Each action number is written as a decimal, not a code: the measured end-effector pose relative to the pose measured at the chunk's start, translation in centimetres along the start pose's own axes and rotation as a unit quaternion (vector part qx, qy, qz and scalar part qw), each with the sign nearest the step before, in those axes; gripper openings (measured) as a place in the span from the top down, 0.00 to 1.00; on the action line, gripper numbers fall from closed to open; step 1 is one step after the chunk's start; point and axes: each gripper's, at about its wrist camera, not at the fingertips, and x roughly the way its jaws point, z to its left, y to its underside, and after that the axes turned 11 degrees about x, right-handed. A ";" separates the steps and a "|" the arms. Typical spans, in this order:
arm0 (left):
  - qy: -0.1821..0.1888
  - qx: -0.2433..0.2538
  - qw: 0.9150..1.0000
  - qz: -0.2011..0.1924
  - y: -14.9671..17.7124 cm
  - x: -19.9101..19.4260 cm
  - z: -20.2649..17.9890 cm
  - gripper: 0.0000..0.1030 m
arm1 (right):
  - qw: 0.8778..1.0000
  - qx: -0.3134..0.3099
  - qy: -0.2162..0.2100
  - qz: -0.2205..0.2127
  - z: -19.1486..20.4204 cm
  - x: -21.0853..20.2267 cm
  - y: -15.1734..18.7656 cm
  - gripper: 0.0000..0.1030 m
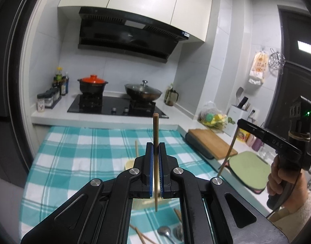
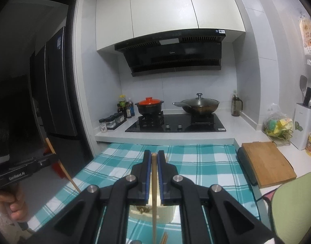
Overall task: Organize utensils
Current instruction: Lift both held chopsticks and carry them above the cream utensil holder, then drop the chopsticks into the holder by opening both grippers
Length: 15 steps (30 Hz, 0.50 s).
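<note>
**Both grippers hold a chopstick over the checked cloth**

Left wrist view: the left gripper [image 1: 156,148] pinches a dark wooden chopstick [image 1: 155,130] upright above the teal checked cloth [image 1: 78,148]; a spoon [image 1: 165,230] lies on the cloth below.

Right wrist view: the right gripper [image 2: 154,156] clamps a pale chopstick [image 2: 154,191] above a cream utensil holder [image 2: 165,213].

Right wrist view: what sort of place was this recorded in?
A home kitchen, most likely. A hob carries a red-lidded pot and a lidded wok, with a range hood and white cabinets above.
</note>
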 end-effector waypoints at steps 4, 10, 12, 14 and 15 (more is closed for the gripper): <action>-0.009 0.010 1.000 -0.007 -2.6 2.4 0.4 0.97 | 1.000 0.005 -0.006 -0.009 0.6 2.8 -3.2 0.94; -0.022 0.014 0.999 0.022 -3.4 7.7 1.5 0.97 | 1.000 0.004 -0.017 -0.024 1.2 7.9 -5.7 0.94; -0.024 0.016 0.999 0.041 -3.0 9.8 1.8 0.97 | 1.000 0.000 -0.015 -0.014 1.1 10.2 -5.4 0.94; -0.027 0.016 0.998 0.058 -2.2 11.4 1.9 0.97 | 1.000 0.001 -0.014 0.005 1.0 12.4 -4.6 0.94; -0.028 0.016 0.997 0.068 -1.7 12.3 2.1 0.97 | 1.000 0.004 -0.014 0.018 0.8 13.7 -4.0 0.94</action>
